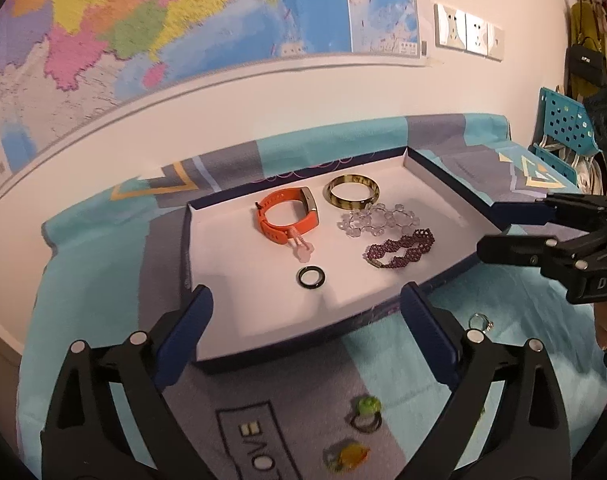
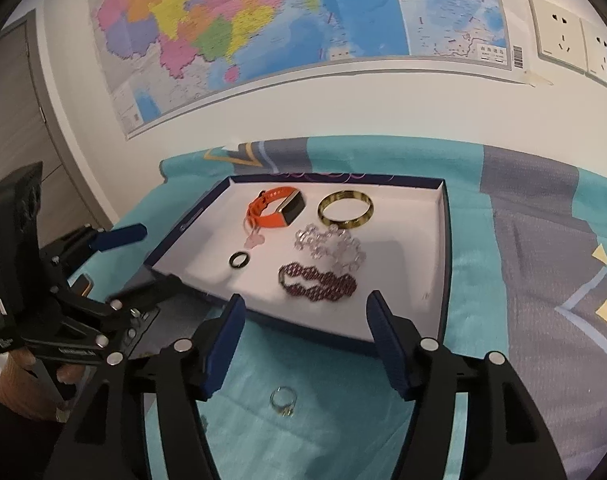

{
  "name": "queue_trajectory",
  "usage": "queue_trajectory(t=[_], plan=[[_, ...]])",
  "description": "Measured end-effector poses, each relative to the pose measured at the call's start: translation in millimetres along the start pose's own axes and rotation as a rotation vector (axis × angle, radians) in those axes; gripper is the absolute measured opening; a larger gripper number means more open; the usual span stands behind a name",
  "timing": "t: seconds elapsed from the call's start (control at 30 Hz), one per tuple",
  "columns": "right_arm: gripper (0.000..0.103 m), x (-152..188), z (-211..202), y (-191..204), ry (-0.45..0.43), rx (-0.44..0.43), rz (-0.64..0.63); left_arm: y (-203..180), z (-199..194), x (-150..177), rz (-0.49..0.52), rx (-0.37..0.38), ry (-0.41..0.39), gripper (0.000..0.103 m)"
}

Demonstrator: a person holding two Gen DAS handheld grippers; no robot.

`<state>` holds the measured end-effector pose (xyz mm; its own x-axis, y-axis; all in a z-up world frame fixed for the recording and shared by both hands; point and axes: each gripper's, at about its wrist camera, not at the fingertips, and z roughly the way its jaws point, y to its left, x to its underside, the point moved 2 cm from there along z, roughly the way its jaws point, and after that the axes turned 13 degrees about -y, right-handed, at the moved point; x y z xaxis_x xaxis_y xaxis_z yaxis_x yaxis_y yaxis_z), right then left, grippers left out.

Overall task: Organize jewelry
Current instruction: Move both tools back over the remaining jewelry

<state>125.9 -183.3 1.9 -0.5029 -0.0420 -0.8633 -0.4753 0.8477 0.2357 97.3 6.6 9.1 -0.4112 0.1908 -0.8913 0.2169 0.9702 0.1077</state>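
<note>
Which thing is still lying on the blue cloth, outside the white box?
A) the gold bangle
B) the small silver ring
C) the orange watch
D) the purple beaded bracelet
B: the small silver ring lies on the cloth in front of the box, while the watch, the purple bracelet and the bangle all sit inside it.

Two handheld grippers of black plastic, each with angular arms studded with round silver screws. The left gripper (image 1: 307,320) and right gripper (image 2: 305,330) both carry dark blue textured pads on their fingertips. White lettering marks their black side bodies.
</note>
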Motion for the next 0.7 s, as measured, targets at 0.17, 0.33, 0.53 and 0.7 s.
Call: queue_trajectory(t=[0.17, 0.33, 0.53, 0.7], plan=[[0.064, 15, -2, 5, 0.037, 0.008, -0.033, 12, -23, 7, -0.031, -0.009, -0.023, 0.093], [0.064, 30, -3, 7, 0.069, 0.003, -0.038, 24, -39, 19, -0.059, -0.013, -0.018, 0.09], [0.064, 41, -5, 12, 0.098, 0.007, -0.05, 27, -47, 37, -0.073, -0.007, 0.014, 0.083], [0.064, 47, -7, 16, 0.111, 0.002, -0.065, 19, -53, 51, -0.056, 0.017, 0.036, 0.079]])
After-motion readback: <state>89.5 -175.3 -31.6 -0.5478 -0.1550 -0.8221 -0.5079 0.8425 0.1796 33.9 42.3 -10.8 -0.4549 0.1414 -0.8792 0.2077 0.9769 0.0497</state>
